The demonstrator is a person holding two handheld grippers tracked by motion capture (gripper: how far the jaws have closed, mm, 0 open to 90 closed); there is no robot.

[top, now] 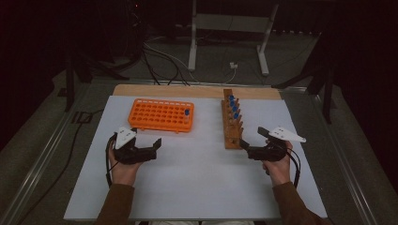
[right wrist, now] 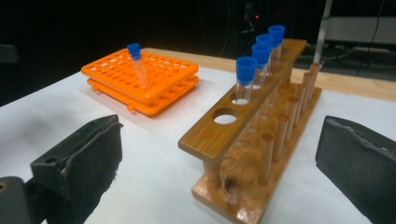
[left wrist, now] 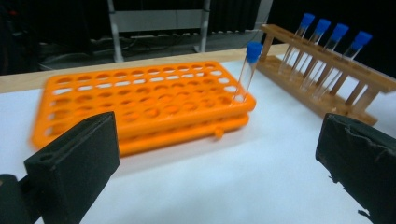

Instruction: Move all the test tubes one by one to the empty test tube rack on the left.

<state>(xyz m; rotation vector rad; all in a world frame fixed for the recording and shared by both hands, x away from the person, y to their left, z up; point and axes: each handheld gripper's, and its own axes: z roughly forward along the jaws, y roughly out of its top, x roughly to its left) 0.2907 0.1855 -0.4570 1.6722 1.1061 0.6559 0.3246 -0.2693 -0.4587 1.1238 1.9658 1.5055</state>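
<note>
An orange tube rack [top: 159, 115] lies at the back left of the white sheet, with one blue-capped tube [top: 187, 113] upright in its right-hand corner. A wooden rack [top: 232, 126] runs front to back right of centre and holds several blue-capped tubes [top: 233, 107] at its far end. My left gripper [top: 146, 140] hovers in front of the orange rack [left wrist: 140, 98], jaws wide open with nothing between them. My right gripper [top: 252, 137] sits just right of the wooden rack's near end [right wrist: 252, 135], also open and holding nothing.
The white sheet [top: 197, 178] covers the table, and a strip of bare wood [top: 187, 90] shows along its back edge. Behind the table stand a metal frame [top: 192, 42] and loose cables [top: 159, 61] on the dark floor.
</note>
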